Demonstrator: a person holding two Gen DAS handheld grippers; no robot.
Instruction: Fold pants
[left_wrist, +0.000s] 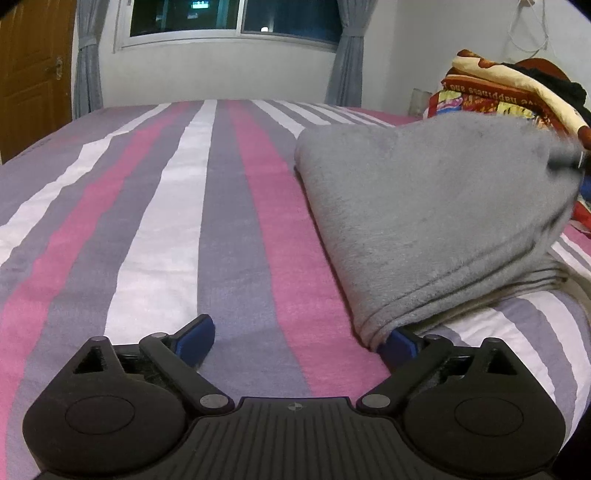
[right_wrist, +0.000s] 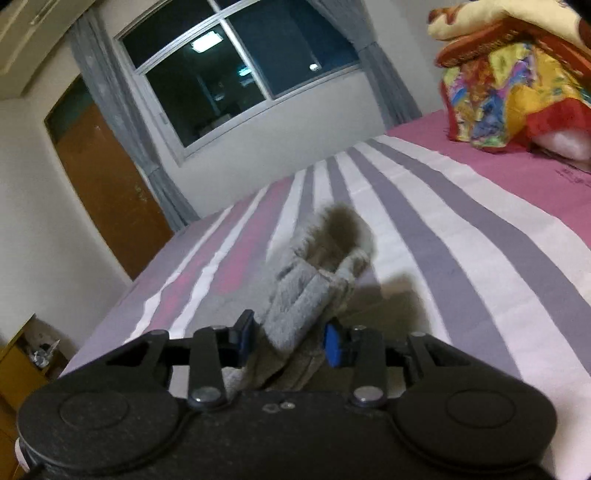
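The grey fleece pants (left_wrist: 428, 206) lie partly folded on the striped bed, with one side lifted up toward the right. My left gripper (left_wrist: 301, 338) is open wide and low over the sheet; its right finger (left_wrist: 400, 345) touches the near corner of the pants. In the right wrist view my right gripper (right_wrist: 290, 341) is shut on a thick bunch of the grey pants (right_wrist: 306, 291) and holds it above the bed. The right gripper shows as a dark blur at the lifted edge in the left wrist view (left_wrist: 565, 157).
The bed has a pink, grey and white striped sheet (left_wrist: 221, 221). A pile of colourful blankets (right_wrist: 509, 85) sits at the far right of the bed. A window with grey curtains (left_wrist: 236, 22) and a wooden door (left_wrist: 33, 74) are beyond the bed.
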